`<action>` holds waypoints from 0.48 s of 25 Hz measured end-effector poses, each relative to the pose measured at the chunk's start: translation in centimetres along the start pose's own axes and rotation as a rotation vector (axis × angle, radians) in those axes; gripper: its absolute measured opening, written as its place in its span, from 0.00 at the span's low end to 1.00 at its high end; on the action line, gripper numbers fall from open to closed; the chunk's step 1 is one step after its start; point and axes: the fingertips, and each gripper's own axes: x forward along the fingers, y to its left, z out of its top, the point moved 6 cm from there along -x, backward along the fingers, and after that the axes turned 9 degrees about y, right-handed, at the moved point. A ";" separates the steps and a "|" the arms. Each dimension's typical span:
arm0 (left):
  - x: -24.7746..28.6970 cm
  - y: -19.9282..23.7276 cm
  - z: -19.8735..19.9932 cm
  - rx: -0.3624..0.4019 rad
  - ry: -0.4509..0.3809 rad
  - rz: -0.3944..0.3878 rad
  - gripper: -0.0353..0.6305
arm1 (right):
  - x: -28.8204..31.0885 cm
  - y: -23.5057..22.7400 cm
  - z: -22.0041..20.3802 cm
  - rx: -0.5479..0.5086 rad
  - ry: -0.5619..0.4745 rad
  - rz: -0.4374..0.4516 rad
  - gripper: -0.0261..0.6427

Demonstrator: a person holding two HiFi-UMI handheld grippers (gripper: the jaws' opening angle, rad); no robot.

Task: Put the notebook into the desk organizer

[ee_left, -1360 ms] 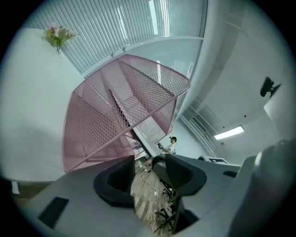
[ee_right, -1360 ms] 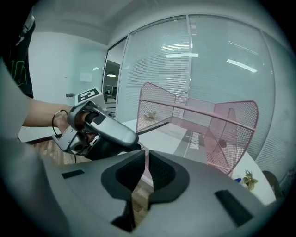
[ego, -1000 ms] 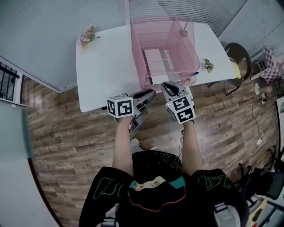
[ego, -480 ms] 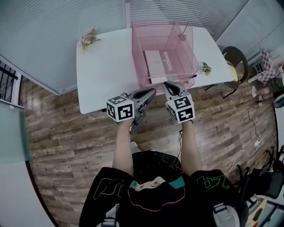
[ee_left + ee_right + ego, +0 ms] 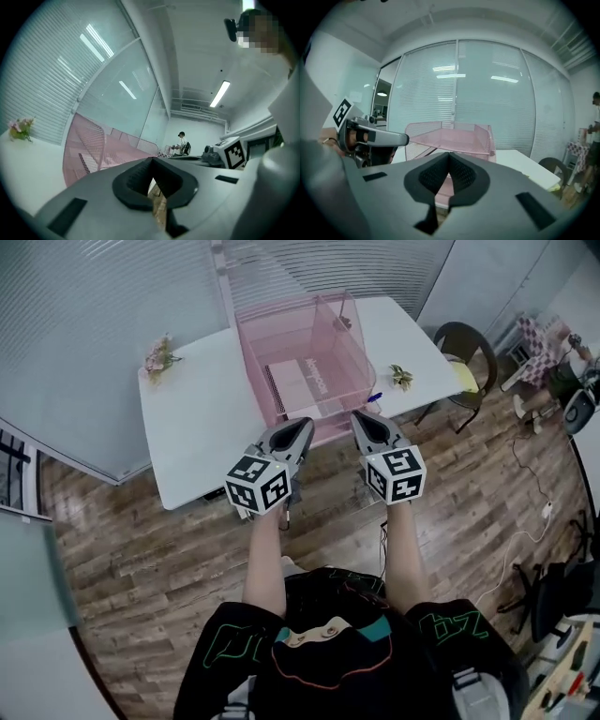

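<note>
The pink mesh desk organizer stands on the white table. A pale notebook lies flat on its floor. Both grippers hang side by side in front of the table's near edge, over the wooden floor, and point at the organizer. My left gripper is shut with nothing between its pads. My right gripper is also shut and empty. In the left gripper view the organizer shows past the closed left gripper. In the right gripper view the organizer sits straight ahead of the closed right gripper.
A small bunch of flowers lies at the table's far left corner. A little plant and a blue pen lie right of the organizer. A chair stands beyond the table's right end. Glass walls with blinds back the table.
Both grippers have drawn slightly back from the organizer and levelled out side by side. The left gripper now points straight at the table. The head view has swung right.
</note>
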 end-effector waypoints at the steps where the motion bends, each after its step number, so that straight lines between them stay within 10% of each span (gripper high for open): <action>1: 0.1 -0.5 0.3 0.029 -0.005 0.024 0.05 | -0.9 -0.5 0.2 0.019 -0.017 -0.016 0.04; 12: 0.6 -3.3 2.0 0.170 -0.095 0.226 0.05 | -7.0 -3.8 0.5 0.112 -0.134 -0.179 0.04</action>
